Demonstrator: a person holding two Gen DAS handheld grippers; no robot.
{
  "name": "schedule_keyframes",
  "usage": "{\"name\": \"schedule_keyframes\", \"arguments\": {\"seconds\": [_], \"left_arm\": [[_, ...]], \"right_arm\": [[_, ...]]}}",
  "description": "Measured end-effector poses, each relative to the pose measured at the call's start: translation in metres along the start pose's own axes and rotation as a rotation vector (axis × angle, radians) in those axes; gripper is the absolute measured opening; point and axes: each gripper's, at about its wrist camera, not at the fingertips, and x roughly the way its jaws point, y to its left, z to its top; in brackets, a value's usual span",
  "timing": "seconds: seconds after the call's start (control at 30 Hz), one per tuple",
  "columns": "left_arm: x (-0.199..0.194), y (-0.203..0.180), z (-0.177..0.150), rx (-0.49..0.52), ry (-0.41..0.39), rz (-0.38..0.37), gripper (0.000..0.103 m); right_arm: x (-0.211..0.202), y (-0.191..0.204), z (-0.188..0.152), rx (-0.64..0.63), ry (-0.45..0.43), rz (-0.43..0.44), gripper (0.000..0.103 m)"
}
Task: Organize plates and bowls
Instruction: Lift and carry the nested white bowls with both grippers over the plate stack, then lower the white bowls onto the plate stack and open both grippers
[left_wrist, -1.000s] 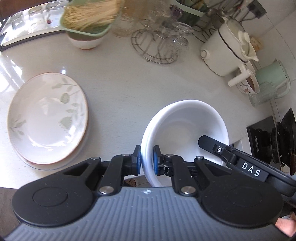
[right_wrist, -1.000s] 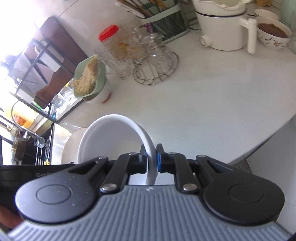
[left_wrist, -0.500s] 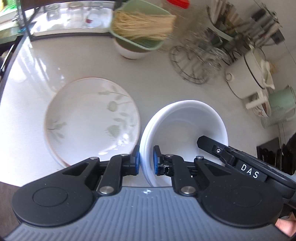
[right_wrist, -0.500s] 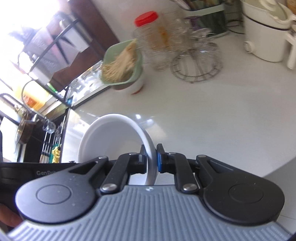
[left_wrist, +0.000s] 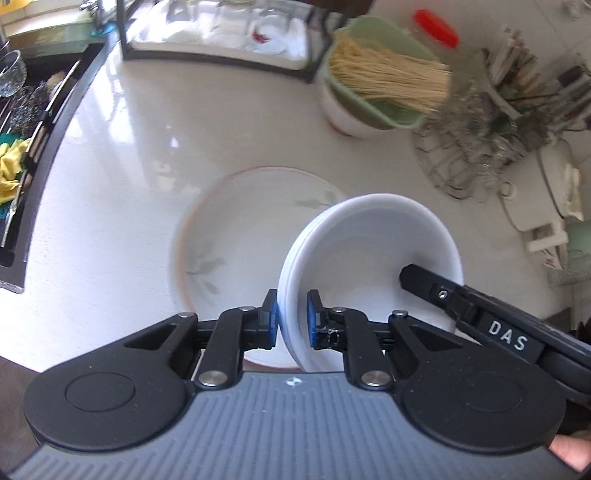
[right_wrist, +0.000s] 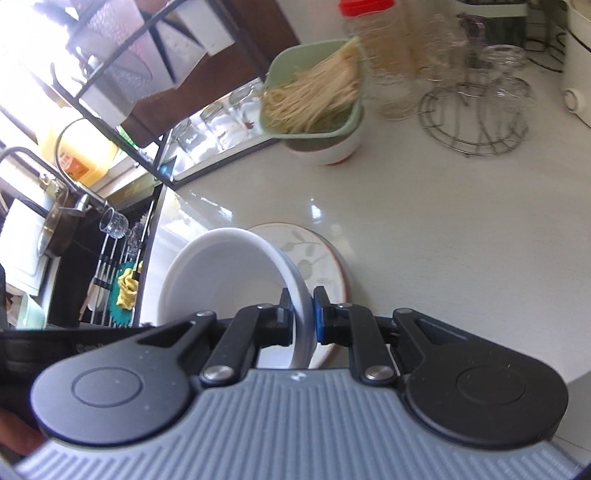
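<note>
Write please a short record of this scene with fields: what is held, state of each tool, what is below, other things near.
held: white bowls, stacked, carried by both tools
left tool: shut on the near rim
right tool: shut on the opposite rim
below: leaf-pattern plate on the white counter, partly under the bowls
near: green dish of dry noodles, wire rack with glasses, red-lid jar

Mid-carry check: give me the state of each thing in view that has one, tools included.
Left tool: shut on the white bowls' rim.
Right tool: shut on the opposite rim.
White bowls: nested, upright, held above the counter, partly over the plate.
Leaf-pattern plate: flat on the counter, nothing resting in it.
Green basket: tilted on a white bowl, holding dry noodles.
Red-lidded jar: upright, lid on.
</note>
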Motion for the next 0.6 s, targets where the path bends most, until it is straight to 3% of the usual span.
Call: {"name": "schedule_keyframes", "arguments": {"seconds": [0.27,0.6], "left_arm": [[0.028,0.033,0.025,0.018,0.034,-0.016,0.016],[0.062,0.029,0.035,0.097,0.107,-0.049,0.016]], "right_arm": [[0.041,0.023,0.003,0.0,0.039,-0.042,0.015],[0.066,0.015,-0.001,0.055,0.079,-0.144,0.015]]}}
